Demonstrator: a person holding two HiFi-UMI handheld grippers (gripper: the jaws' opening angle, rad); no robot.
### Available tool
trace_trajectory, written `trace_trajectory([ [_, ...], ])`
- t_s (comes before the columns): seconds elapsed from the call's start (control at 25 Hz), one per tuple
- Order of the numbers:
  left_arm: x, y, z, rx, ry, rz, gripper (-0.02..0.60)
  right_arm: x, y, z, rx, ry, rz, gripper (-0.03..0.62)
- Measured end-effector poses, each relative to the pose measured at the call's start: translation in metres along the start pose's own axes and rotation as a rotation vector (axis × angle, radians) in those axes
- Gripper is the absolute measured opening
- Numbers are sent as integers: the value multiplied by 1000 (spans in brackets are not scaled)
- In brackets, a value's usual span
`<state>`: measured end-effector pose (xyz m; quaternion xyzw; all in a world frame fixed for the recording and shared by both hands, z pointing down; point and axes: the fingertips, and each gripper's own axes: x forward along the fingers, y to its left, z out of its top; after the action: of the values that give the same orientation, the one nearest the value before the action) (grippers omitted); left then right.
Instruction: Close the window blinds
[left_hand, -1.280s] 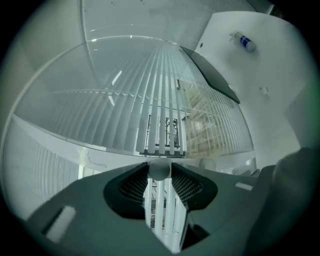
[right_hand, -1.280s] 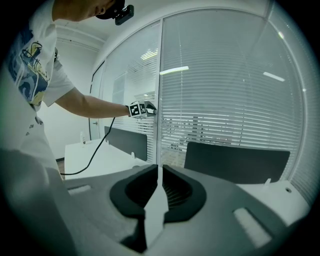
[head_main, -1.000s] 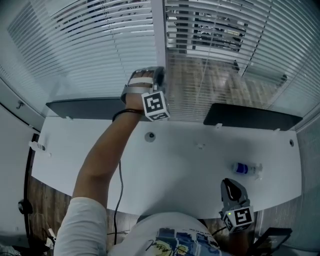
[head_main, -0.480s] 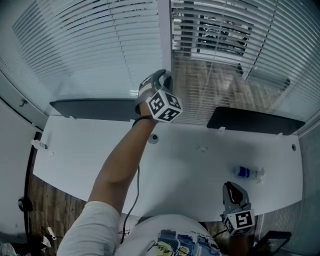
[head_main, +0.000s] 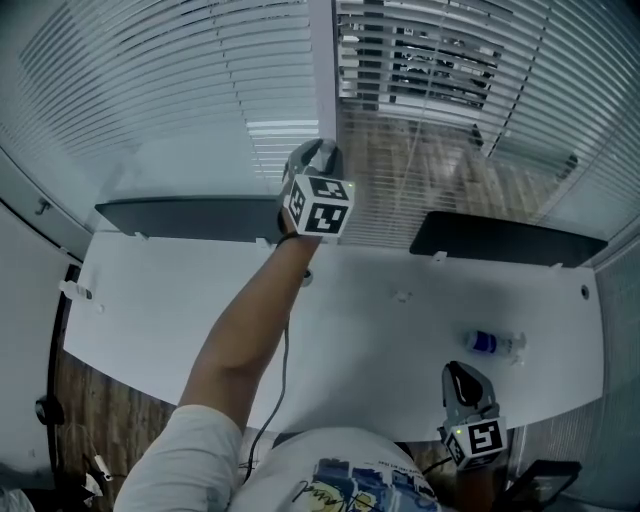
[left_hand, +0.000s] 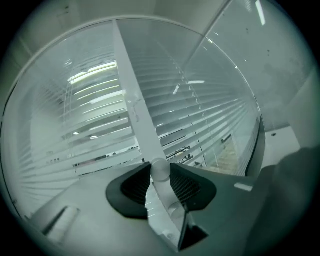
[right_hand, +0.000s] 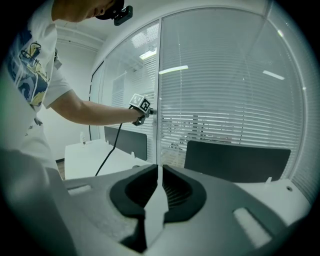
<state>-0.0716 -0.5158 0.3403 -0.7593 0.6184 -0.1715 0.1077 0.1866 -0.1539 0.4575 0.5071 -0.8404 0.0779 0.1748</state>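
Observation:
The left blind (head_main: 160, 90) hangs with its slats turned nearly flat. The right blind (head_main: 440, 60) has open slats that show the outside. A white window post (head_main: 322, 60) stands between them. My left gripper (head_main: 312, 155) is raised at that post, above the desk's far edge. Its pads (left_hand: 186, 186) press on the round pale end of the blind's wand (left_hand: 160, 169). The same left gripper (right_hand: 148, 111) shows at the post in the right gripper view. My right gripper (head_main: 461, 373) is low at the desk's near right edge. That right gripper (right_hand: 159, 172) is shut with nothing in it.
A white desk (head_main: 380, 330) runs under the window. Two dark panels (head_main: 180, 215) (head_main: 510, 238) stand along its far edge. A water bottle (head_main: 495, 342) lies on the desk near the right gripper. A black cable (head_main: 272, 390) hangs beside the left arm.
My left gripper has moved up and to the right, to the window post, and its marker cube has turned. The left blind's slats look flatter. The right gripper has stayed put.

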Motion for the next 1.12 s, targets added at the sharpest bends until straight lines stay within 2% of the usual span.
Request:
trace_trajectory([
  [0.12, -1, 0, -2, -59, -8, -5, 126, 0, -1, -4, 1, 1, -4, 29],
  [0.2, -1, 0, -2, -28, -12, -4, 129, 0, -2, -5, 2, 1, -6, 29],
  [0.28, -1, -1, -3, 38, -17, -4, 134, 0, -2, -5, 3, 1, -6, 29],
  [0.44, -6, -4, -2, 229, -33, -7, 166, -1, -3, -3, 0, -3, -8, 29],
  [0.64, -10, -14, -6, 559, -35, -24, 176, 0, 0, -3, -2, -3, 1, 29],
  [0.92, 0, -14, -5, 960, 2, -36, 176, 0, 1, -4, -1, 0, 4, 29],
  [1.04, 4, -13, -8, 1069, 37, -36, 173, -1, 0, -5, 0, 0, 1, 29],
  [1.12, 5, -14, -9, 1075, 46, -35, 155, -2, -1, -5, 2, -1, -3, 29],
])
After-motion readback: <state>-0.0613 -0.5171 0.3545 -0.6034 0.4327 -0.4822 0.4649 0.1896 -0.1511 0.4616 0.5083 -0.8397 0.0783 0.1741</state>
